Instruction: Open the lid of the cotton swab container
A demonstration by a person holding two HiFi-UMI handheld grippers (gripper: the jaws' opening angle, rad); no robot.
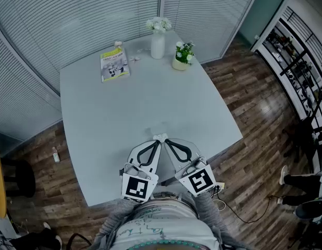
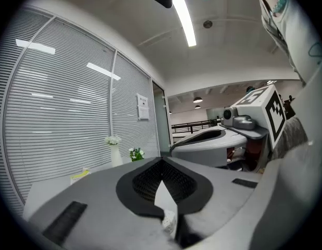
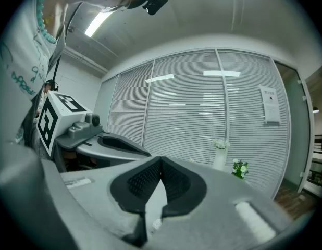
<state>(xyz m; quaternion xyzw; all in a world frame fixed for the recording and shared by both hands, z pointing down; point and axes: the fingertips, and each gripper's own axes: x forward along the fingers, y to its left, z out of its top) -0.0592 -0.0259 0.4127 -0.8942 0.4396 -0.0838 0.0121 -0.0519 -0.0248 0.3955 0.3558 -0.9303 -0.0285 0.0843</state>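
A small white object lies on the grey table near its front edge; it is too small to tell whether it is the cotton swab container. My left gripper and right gripper rest side by side on the table, and their tips meet at that object. Both are shut. In the left gripper view the jaws of the left gripper meet at the tip, and a bit of white textured material shows low in the gap behind. The right gripper looks the same, with a white speck low down.
At the table's far side lie a yellow-green booklet, a white vase of flowers, a small potted plant and some small white bits. Blinds enclose the far corner. A black shelf stands right, above a person's shoes.
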